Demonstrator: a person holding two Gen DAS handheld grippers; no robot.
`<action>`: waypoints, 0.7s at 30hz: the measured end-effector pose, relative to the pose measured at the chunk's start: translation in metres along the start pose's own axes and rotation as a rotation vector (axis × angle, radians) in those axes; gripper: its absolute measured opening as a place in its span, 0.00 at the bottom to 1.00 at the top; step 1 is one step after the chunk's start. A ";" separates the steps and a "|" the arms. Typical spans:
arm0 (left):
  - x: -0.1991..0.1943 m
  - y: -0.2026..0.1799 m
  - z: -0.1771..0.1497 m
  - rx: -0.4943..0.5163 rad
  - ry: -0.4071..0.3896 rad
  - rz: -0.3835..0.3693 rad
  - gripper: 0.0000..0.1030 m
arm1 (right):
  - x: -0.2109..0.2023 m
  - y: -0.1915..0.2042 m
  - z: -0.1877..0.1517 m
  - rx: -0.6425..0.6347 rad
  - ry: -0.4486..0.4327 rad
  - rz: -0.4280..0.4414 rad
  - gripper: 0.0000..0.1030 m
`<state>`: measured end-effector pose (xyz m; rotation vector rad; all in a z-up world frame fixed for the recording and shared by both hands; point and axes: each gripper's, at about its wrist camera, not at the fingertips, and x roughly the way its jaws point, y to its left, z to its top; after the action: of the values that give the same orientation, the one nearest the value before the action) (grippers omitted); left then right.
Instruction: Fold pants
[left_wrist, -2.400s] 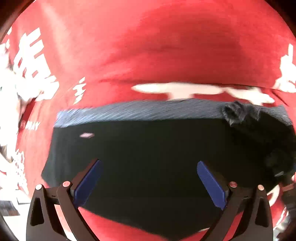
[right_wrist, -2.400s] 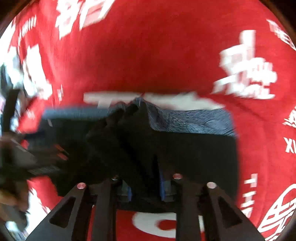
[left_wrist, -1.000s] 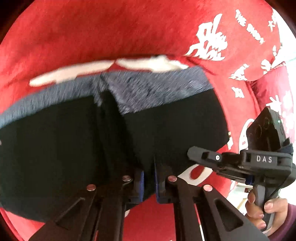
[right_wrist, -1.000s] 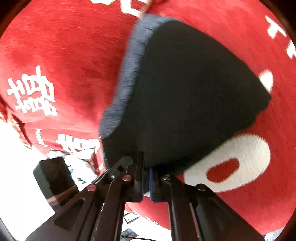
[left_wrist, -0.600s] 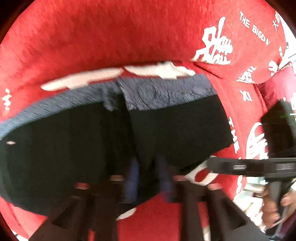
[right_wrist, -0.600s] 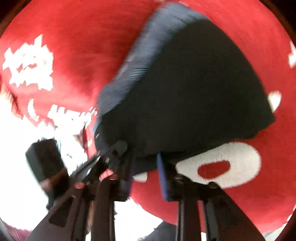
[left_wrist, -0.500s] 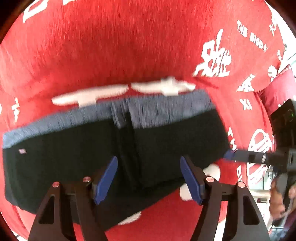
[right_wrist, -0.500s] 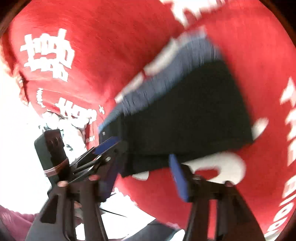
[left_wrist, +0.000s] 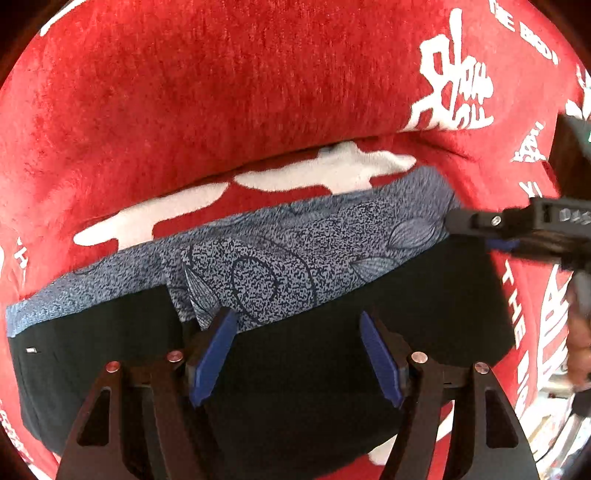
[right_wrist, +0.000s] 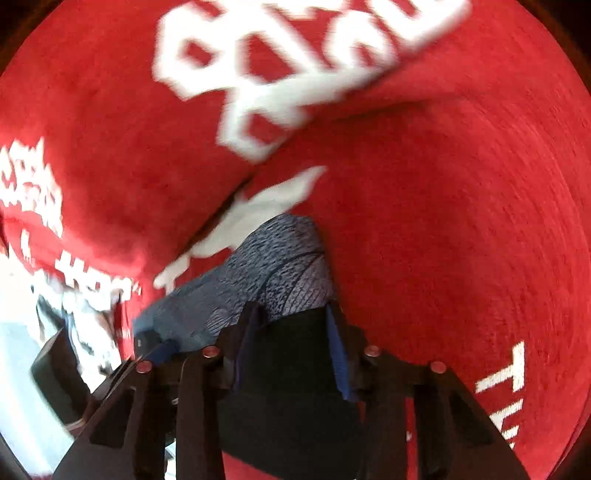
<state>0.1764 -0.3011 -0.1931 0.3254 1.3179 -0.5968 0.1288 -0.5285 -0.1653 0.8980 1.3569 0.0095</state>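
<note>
The pants (left_wrist: 314, 354) lie folded on a red blanket (left_wrist: 221, 92) with white letters. They are black, with a blue-grey patterned band (left_wrist: 295, 258) along the far edge.

The left tool (left_wrist: 299, 354) hangs over the middle of the pants. Its blue pads (left_wrist: 210, 354) stand apart and hold nothing. The black cloth lies flat under them.

The right tool (right_wrist: 291, 354) is at the right end of the pants, near the corner of the band. Its jaws are closing. The black cloth sits between the pads (right_wrist: 338, 362), but I cannot tell if they press on it yet. This view is blurry.

In the left view, the right tool shows at the right edge, beside the end of the band, with part of a hand (left_wrist: 578, 350) below it.
</note>
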 end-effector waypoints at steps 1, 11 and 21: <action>0.000 -0.002 -0.005 0.030 0.001 0.014 0.69 | 0.000 0.012 -0.002 -0.051 0.007 -0.030 0.38; -0.022 0.029 -0.029 -0.044 0.024 0.050 0.69 | 0.016 0.053 -0.015 -0.197 0.006 -0.341 0.54; -0.033 0.088 -0.068 -0.180 0.041 0.106 0.69 | 0.042 0.158 -0.055 -0.341 -0.007 -0.126 0.52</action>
<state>0.1682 -0.1859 -0.1866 0.2589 1.3746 -0.3815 0.1698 -0.3707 -0.1091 0.5260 1.3523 0.1367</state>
